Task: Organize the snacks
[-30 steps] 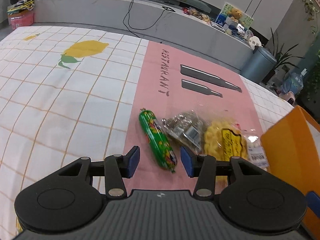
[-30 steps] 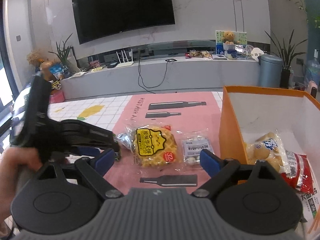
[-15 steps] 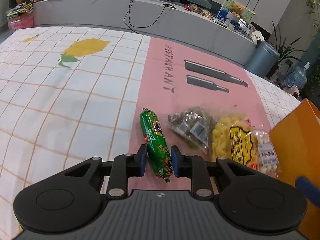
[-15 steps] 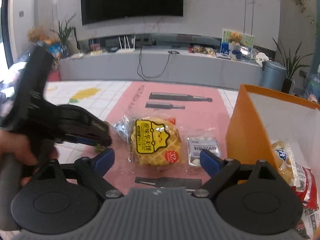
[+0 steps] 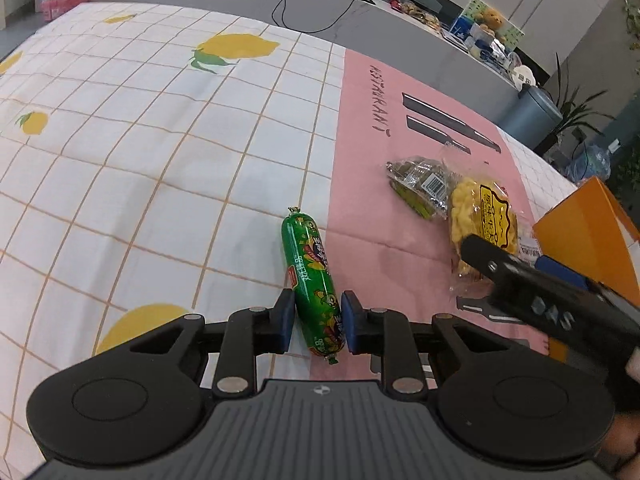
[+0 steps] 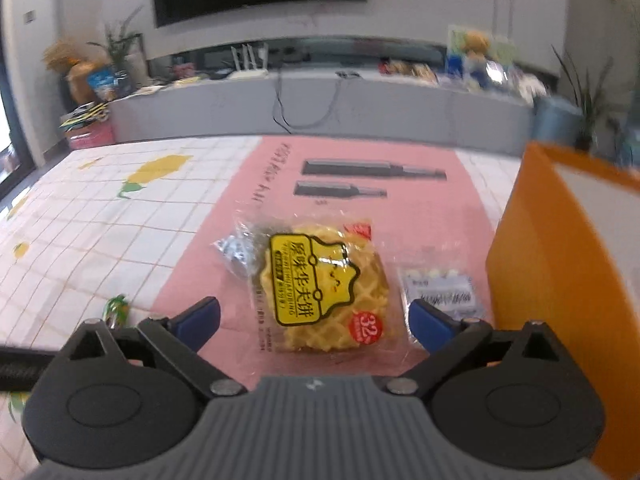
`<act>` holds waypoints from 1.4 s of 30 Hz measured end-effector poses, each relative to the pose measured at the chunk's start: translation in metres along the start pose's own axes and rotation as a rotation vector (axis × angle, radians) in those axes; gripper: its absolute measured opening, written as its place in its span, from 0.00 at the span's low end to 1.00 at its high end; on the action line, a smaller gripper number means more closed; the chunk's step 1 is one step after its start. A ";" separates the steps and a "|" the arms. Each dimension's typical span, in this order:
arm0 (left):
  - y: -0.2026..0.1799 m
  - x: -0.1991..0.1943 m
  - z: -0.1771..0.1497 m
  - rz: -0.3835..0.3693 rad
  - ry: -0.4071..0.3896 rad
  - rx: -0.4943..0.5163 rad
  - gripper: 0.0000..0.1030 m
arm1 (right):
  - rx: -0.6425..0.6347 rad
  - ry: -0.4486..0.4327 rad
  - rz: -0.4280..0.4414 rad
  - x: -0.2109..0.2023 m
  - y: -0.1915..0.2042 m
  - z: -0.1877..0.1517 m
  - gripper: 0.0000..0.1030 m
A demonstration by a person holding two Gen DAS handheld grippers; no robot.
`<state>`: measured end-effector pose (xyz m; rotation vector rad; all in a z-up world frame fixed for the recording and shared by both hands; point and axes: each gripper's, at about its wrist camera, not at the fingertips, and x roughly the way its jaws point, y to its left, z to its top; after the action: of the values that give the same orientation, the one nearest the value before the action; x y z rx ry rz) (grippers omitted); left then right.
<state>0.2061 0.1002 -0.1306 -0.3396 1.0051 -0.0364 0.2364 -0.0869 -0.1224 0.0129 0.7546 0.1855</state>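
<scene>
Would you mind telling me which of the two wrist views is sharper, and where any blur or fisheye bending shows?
Left wrist view: sharp, print on the green sausage legible; grid lines of the tablecloth bow outward. Right wrist view: motion-blurred, worst at the orange box and background; the waffle packet label still reads.

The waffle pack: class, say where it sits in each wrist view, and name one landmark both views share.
Left wrist view: waffle pack at right of centre on the pink mat, partly behind the right claw.
Right wrist view: waffle pack at centre, just ahead of the open, still widening claw.
Shared landmark: the orange box, right of the pack.
</scene>
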 end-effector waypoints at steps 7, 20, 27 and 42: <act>-0.004 0.002 -0.006 0.011 -0.024 0.087 0.27 | -0.011 -0.008 -0.028 0.027 -0.011 -0.001 0.97; 0.002 -0.001 -0.009 -0.028 -0.021 0.093 0.23 | -0.182 -0.102 -0.006 0.029 -0.001 -0.009 0.72; 0.010 -0.003 -0.009 -0.031 -0.022 0.037 0.23 | -0.156 -0.146 0.005 0.013 0.002 -0.014 0.69; 0.002 -0.043 -0.011 -0.099 -0.138 -0.025 0.23 | -0.084 -0.244 0.137 -0.064 0.012 -0.005 0.68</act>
<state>0.1732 0.1073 -0.1016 -0.4091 0.8518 -0.0889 0.1851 -0.0861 -0.0817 0.0070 0.5020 0.3395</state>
